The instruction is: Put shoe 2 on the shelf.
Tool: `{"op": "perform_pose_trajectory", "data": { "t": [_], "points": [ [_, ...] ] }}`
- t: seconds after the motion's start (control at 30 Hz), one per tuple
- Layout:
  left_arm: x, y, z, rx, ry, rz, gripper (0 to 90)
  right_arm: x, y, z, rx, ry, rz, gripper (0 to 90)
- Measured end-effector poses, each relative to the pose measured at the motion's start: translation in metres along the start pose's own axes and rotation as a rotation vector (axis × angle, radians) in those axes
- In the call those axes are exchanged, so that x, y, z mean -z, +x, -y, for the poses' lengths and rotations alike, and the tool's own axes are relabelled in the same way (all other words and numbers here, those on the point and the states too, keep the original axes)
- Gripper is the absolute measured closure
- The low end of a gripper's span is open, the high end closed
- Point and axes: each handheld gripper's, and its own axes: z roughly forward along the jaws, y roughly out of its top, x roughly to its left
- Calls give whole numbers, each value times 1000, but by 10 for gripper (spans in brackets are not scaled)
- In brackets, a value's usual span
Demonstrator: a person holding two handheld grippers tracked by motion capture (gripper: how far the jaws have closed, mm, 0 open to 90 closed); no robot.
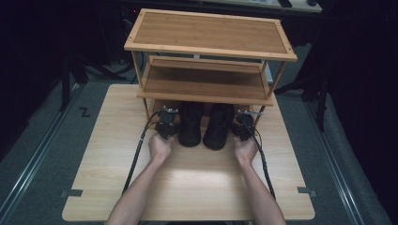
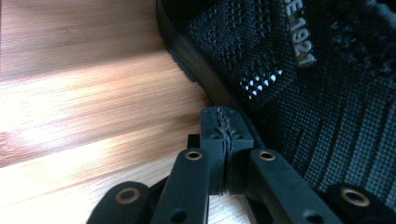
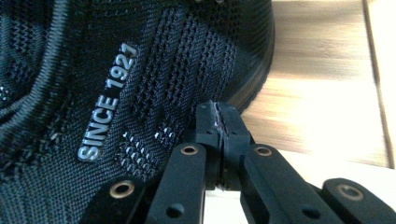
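Observation:
Two black knit shoes stand side by side on the wooden table, heels toward the person, toes under a bamboo shoe rack (image 1: pixel 206 44). The left shoe (image 1: pixel 190 124) has my left gripper (image 1: pixel 165 125) beside its outer side; in the left gripper view the jaws are pressed together with nothing between them, tips (image 2: pixel 224 123) against the shoe's knit side (image 2: pixel 299 79). The right shoe (image 1: pixel 218 127) has my right gripper (image 1: pixel 244 126) beside its outer side; its jaws (image 3: pixel 217 119) are also closed and empty, touching the knit side marked "SINCE 1921" (image 3: pixel 107 100).
The rack has a top shelf and a middle shelf (image 1: pixel 204 84); its legs stand on the table's far half. The table (image 1: pixel 187 187) has bare wood toward the person. Cables trail from both grippers along the forearms. Dark floor and rails lie to either side.

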Motion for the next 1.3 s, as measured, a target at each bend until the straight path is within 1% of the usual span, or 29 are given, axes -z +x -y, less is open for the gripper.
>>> {"op": "perform_pose_trajectory", "data": {
  "t": [0.07, 0.13, 0.17, 0.27, 0.3, 0.33, 0.37, 0.47, 0.5, 0.53, 0.57, 0.6, 0.63, 0.73, 0.77, 0.83, 0.87, 0.9, 0.93, 0.97, 1.0, 1.03, 1.1, 1.13, 1.17, 1.2, 1.23, 1.27, 1.3],
  "points": [
    [0, 0, 0, 2, -2, -2, 898, -2, 3, -1, 6, 2, -5, 894],
    [-1, 1, -1, 11, -6, 5, 898, -4, 7, -3, 6, 2, 5, 896],
    [-1, 1, -2, 19, -11, 7, 898, -6, 7, -5, 5, 3, 4, 896],
    [-1, 1, -2, 26, -16, 8, 899, -7, 9, -6, -4, 9, 7, 898],
    [-2, 1, -2, 30, -18, 9, 899, -9, 8, -7, 6, 2, 5, 900],
    [-2, 1, -2, 33, -19, 9, 900, -9, 10, -8, -1, 5, 8, 900],
    [-2, 1, -3, 36, -20, 9, 900, -10, 13, -10, -33, 24, -3, 900],
    [-3, 1, -3, 40, -25, 10, 900, -11, 15, -12, -28, 20, -1, 900],
    [-3, 1, -3, 40, -27, 11, 900, -11, 16, -13, -33, 23, 2, 900],
    [-3, 1, -4, 40, -28, 10, 900, -12, 14, -14, -14, 9, -3, 900],
    [-4, 1, -4, 37, -31, 2, 900, -12, 15, -13, -25, 22, 0, 900],
    [-4, 1, -4, 37, -31, 2, 900, -12, 15, -13, -25, 22, 0, 900],
    [-4, 0, -4, 33, -34, -2, 900, -13, 15, -13, -13, 21, 12, 900],
    [-4, 0, -3, 18, -37, -11, 898, -13, 14, -13, -9, 19, 10, 900],
    [-4, 0, -3, 12, -37, -20, 893, -13, 14, -13, -7, 19, 11, 896],
    [-3, 2, -3, 12, -40, -25, 832, -13, 13, -13, -1, 19, 12, 873],
    [-3, 4, -2, 9, -37, -25, 794, -14, 11, -13, 19, 7, 15, 858],
    [-2, 6, -2, 8, -34, -25, 750, -13, 10, -13, 19, 8, 15, 841],
    [-1, 7, -2, 9, -34, -24, 718, -13, 11, -13, 9, 13, 15, 822],
    [1, 8, 0, -2, -35, -28, 659, -11, 9, -12, 11, 14, 14, 770],
    [1, 8, 0, -2, -35, -28, 631, -11, 9, -12, 11, 14, 14, 770],
    [2, 9, 1, -16, -37, -34, 631, -11, 8, -12, 11, 13, 17, 741],
    [5, 9, 4, -34, -53, -43, 571, -7, 6, -10, 6, 8, 12, 698],
    [7, 10, 7, -41, -62, -50, 551, -5, 6, -9, 22, 3, 16, 680],
    [9, 11, 9, -50, -65, -52, 522, -1, 6, -8, 63, -7, 35, 642],
    [9, 11, 9, -50, -65, -52, 512, -1, 6, -8, 63, -7, 35, 642],
    [10, 12, 12, -54, -68, -51, 512, 1, 6, -7, 74, -10, 44, 628],
    [12, 13, 13, -59, -68, -54, 491, 7, 4, -5, 81, -18, 52, 600],
    [16, 15, 16, -59, -78, -56, 487, 10, 3, -4, 82, -27, 51, 594]
  ]
}}
